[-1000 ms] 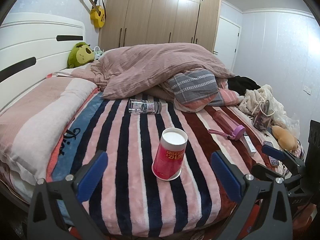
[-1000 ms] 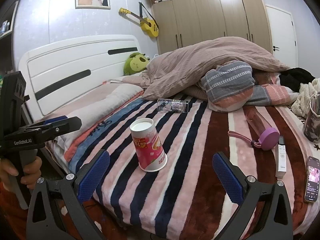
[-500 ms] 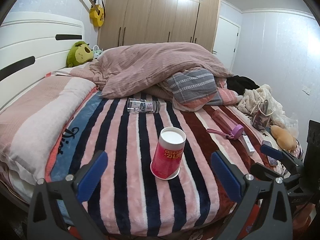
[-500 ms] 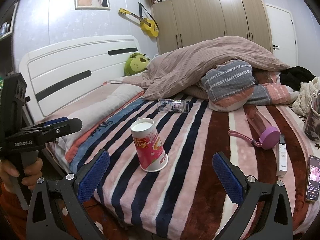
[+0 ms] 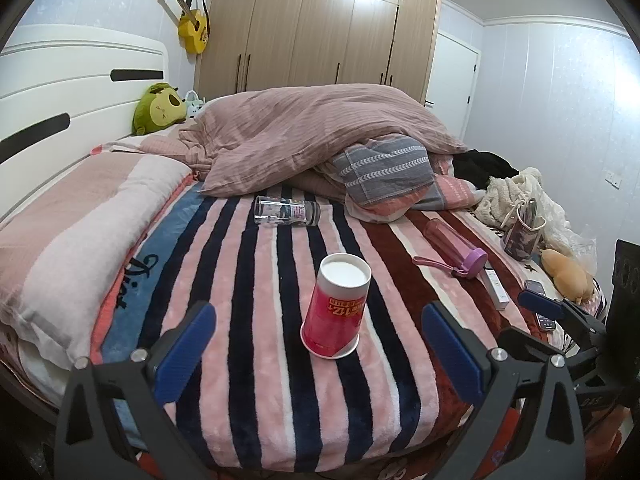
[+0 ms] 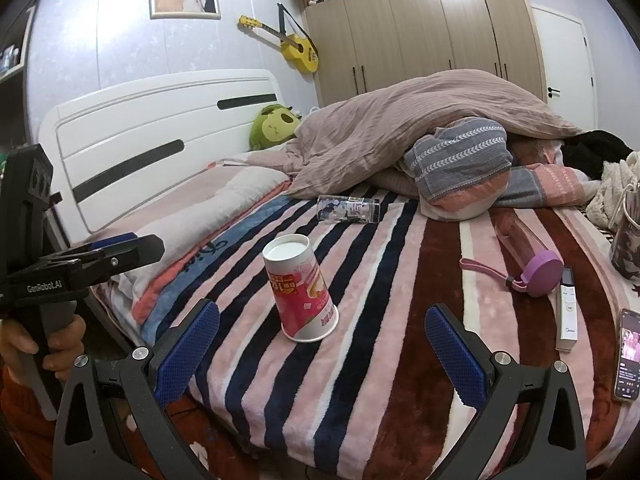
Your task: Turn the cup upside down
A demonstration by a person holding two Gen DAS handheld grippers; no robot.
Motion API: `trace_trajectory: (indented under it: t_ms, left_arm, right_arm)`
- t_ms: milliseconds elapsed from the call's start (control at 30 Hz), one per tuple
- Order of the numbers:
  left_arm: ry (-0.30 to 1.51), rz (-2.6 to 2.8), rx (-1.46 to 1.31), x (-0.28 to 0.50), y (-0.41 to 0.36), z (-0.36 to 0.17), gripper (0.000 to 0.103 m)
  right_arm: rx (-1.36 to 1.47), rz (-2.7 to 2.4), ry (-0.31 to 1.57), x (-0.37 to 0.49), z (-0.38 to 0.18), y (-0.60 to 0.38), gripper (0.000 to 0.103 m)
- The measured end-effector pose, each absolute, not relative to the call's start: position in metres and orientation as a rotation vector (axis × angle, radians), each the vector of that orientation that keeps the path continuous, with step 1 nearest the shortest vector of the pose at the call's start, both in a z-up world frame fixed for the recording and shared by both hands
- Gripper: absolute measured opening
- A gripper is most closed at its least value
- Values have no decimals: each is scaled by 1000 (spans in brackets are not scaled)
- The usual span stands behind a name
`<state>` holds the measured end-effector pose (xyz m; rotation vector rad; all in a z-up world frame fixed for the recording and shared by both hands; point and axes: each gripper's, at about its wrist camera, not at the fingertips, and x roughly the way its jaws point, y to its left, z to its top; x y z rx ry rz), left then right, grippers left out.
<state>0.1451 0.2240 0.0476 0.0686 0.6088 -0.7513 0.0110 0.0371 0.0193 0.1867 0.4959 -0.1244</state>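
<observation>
looking down both tools at once: the cup stands on the bed, mouth down on the striped blanket, white base up. its long axis runs near vertical, tipped a little off plumb on the soft pile. by my reading it's already upside down, so the flip looks done.

my left tool hangs wide, blue pads far apart, nothing between them. the cup sits dead ahead of it, almost centred in the gap, just beyond the tips. my right tool is wide and empty too, and the cup lies ahead and a touch left of its centre line. so left is the better lined up; which is truly nearer i can't tell, the two look about even.

if anything more is wanted, it's a straight push forward from the left, pads closing on the red wall either side.

the right view shows what the left can't: my left hand gripping its handle at the bed's edge, and a phone near the right side. the left view shows the right tool's tips from the side, parted. a clear bottle lies on its side well behind the cup, a purple-lidded bottle off to the right.
</observation>
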Motion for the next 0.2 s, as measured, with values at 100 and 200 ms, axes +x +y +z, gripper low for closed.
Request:
trace_trajectory:
  t_ms: [100,200]
  left_arm:
    - [608,-751,69,145,224,48,102]
    - [609,-749,71,145,224,48,102]
  right_arm:
    - [187,-125,497,11,19,37,103]
    - [188,-125,497,10,19,38,103]
